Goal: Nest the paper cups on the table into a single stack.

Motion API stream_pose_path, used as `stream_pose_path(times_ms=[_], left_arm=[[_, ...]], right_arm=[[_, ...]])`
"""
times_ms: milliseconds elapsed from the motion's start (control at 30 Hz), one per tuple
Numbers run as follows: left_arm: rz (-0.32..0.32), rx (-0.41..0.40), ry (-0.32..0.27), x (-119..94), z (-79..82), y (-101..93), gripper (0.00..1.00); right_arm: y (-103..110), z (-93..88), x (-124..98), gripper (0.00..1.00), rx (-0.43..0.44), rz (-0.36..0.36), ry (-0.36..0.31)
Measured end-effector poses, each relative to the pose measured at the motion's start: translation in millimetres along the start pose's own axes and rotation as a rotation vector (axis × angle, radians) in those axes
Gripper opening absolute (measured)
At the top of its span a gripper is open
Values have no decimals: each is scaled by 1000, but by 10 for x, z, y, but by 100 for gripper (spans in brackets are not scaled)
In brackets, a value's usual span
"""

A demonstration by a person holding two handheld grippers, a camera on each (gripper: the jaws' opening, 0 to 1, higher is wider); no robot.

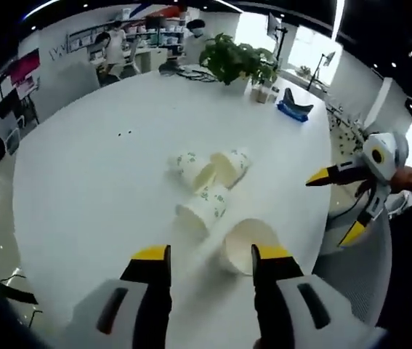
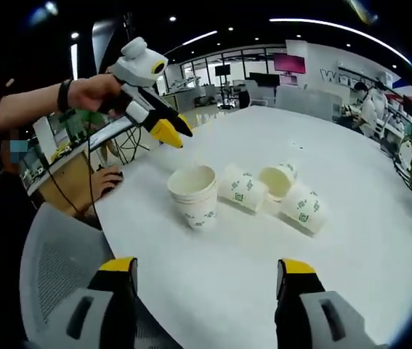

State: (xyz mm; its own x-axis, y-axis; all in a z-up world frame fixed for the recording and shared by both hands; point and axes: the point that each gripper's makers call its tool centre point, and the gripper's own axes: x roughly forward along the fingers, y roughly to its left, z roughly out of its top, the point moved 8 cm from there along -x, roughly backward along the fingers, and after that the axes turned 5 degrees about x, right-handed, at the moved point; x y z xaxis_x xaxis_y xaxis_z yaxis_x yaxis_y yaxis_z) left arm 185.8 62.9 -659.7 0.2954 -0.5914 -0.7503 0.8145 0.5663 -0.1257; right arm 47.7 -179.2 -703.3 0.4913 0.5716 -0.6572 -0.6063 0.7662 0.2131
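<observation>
Four white paper cups with green print sit mid-table on the round white table [image 1: 97, 182]. One cup stands upright [image 1: 245, 243], just ahead of my left gripper [image 1: 211, 254], whose jaws are wide open and empty. Three cups lie on their sides beyond it [image 1: 204, 203] [image 1: 191, 169] [image 1: 231, 166]. My right gripper [image 1: 334, 207] hangs open at the table's right edge. In the right gripper view the upright cup [image 2: 193, 195] stands left of the lying cups [image 2: 242, 187] [image 2: 278, 178] [image 2: 304, 207]. My right gripper [image 2: 206, 265] is open, well short of them. My left gripper [image 2: 173, 131] hovers above the upright cup.
A potted plant [image 1: 238, 62] and a blue object [image 1: 293, 109] stand at the table's far edge. A grey mesh chair [image 2: 53, 269] is at the near edge, by a desk [image 2: 67, 171]. People sit at desks in the background.
</observation>
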Motion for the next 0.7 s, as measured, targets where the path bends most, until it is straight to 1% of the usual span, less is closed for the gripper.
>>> stream_pose_path(times_ms=[33,100,200,233,300,333,433,500,567,633,700], left_arm=[[4,-7,-3,-22,-15,-49,43],[17,-33,-18,-25,-71,-18,45],[32,-118,-90,-92,-108,-97,46],[33,-132,-103,-105,-117,-109,47],[33,-159,-136,-106,-151,-64,48],[35,-169,-160,-132,-159,-89,48],[34,-185,-183,-180,-210,-125,50],[34,-194,-195,-190,-256,-112,50],[39,-210,-206,-241,-270,-227,50],[37,-223,-216,-211,-336,-130,50],[36,-235,-222,-226,-357,-169,50]], right_arm=[[-24,7,5,79,-5,-2,3],[-54,33,4,79,-14,-8,4],[-124,70,0,79,-30,-19,7],[-162,83,9,79,-37,-25,10],[-216,105,19,78,-48,-33,15],[-262,127,28,78,-55,-40,18],[-332,161,51,78,-70,-50,25],[-401,176,74,78,-82,-62,31],[-457,218,83,78,-95,-69,36],[-487,250,108,78,-115,-73,48],[-541,271,164,78,-133,-77,59]])
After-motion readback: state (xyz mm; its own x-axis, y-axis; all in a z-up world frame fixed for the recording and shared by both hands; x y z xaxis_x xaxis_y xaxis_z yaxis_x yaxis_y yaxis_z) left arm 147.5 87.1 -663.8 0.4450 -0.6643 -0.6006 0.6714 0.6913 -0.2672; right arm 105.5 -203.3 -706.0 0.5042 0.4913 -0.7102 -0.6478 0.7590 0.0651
